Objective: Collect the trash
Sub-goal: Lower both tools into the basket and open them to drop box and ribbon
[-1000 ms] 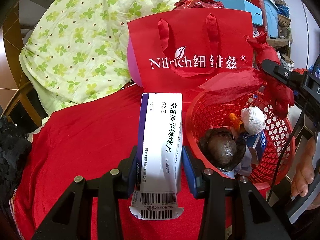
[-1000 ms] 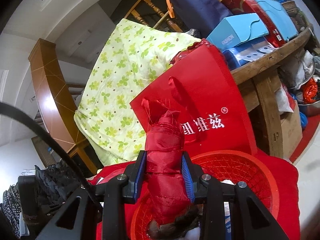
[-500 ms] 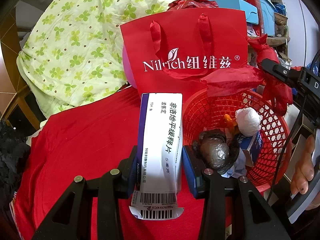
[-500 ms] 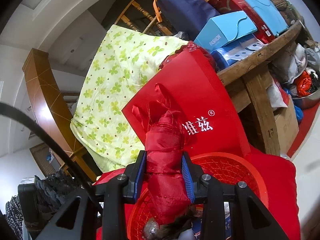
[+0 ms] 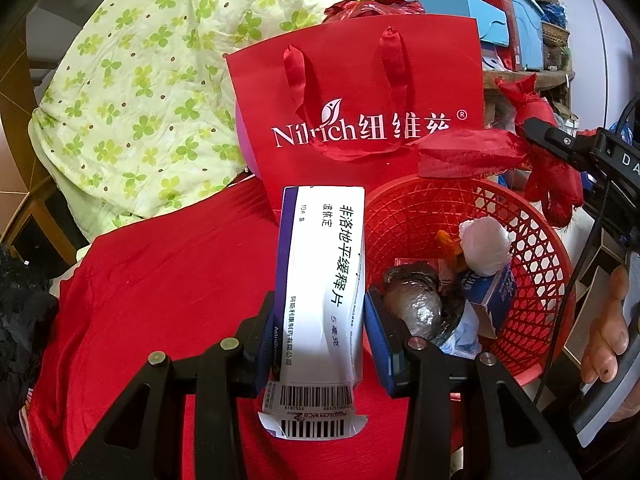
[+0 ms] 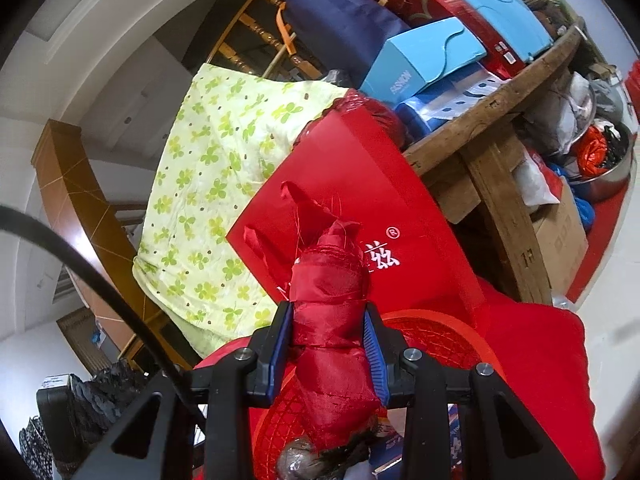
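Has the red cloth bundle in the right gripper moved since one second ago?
Yes. In the left wrist view the red cloth bundle, clamped in the right gripper, now sits nearer the far rim of the red basket than one second ago.

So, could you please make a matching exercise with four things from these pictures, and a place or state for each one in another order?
Things:
1. medicine box
2. red cloth bundle
3. white wad
4. red paper bag

Places:
a. standing behind the basket
b. in the right gripper
c. lying inside the basket
d. in the left gripper

Pairs: 1-d, 2-b, 3-c, 4-a
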{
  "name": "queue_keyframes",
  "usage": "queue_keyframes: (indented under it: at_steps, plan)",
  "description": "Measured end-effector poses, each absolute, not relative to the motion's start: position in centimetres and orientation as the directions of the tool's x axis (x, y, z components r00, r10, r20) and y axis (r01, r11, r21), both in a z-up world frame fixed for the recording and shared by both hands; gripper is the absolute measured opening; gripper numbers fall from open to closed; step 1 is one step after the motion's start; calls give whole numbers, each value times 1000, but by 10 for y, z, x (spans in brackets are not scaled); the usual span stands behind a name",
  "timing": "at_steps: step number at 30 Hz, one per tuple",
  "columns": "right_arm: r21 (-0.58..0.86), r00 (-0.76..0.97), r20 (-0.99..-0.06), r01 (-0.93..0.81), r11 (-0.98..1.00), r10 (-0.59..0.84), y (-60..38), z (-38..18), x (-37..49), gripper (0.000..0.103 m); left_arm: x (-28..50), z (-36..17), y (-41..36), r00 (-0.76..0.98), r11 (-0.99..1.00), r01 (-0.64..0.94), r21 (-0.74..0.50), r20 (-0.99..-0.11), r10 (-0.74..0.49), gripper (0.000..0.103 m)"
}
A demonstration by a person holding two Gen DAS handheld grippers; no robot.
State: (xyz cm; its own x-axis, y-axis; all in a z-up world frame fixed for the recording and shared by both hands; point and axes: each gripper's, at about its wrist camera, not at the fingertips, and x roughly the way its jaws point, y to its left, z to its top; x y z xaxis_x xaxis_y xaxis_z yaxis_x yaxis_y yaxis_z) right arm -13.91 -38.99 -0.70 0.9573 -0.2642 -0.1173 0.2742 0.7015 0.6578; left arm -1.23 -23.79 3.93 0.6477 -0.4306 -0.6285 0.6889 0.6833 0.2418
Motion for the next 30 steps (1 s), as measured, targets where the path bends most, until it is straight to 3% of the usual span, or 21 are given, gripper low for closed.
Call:
queue_keyframes:
  at_steps: [30]
  plan:
    - [685,953,-130,287,670,-275,-404,-10,-145,39,-29,41,-270,632,639,722,265,-627,-455,44]
